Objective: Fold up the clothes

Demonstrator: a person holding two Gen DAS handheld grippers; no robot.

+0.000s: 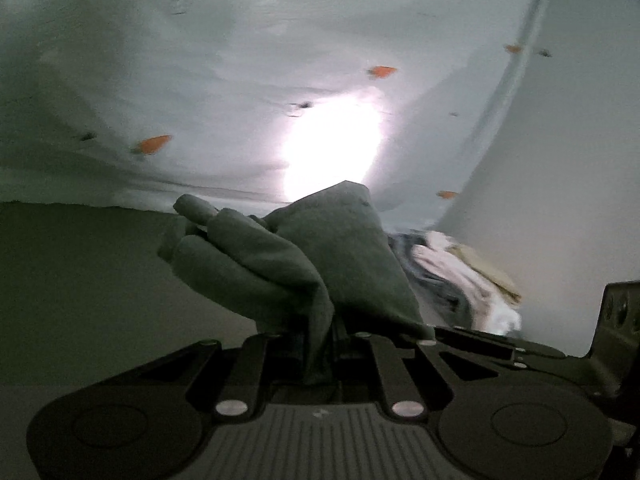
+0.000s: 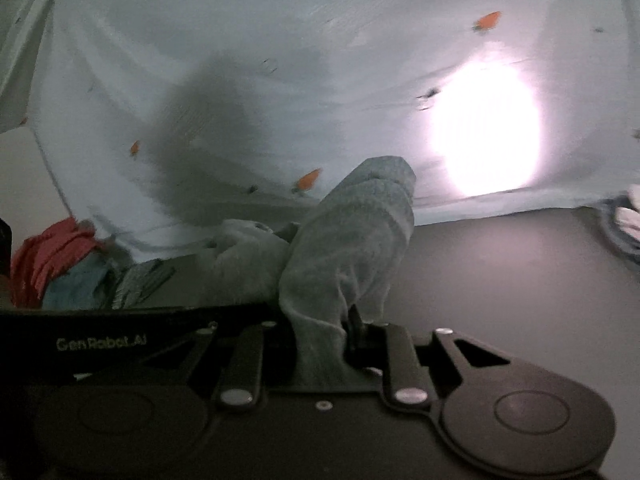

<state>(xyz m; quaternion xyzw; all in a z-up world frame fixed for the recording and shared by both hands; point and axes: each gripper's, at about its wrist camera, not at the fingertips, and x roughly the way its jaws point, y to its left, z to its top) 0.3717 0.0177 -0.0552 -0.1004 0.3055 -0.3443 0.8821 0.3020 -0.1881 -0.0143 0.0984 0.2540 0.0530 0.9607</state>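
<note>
Cloth (image 1: 320, 256) bunched, pinched near its edge in left gripper (image 1: 324, 344) and right gripper (image 2: 340, 332); laundry pile (image 1: 460, 276) far right.

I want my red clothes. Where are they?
In the right wrist view, the red clothes lie at the far left edge, beside a teal cloth, below the pale curtain.

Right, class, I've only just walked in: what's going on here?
A person is folding laundry with a gripper in each hand. The left gripper and the right gripper are each shut on a bunched bit of cloth, held up above a dark table. A pale sheet with orange marks hangs behind. Other clothes lie in heaps at the table's edges, not yet folded.
</note>
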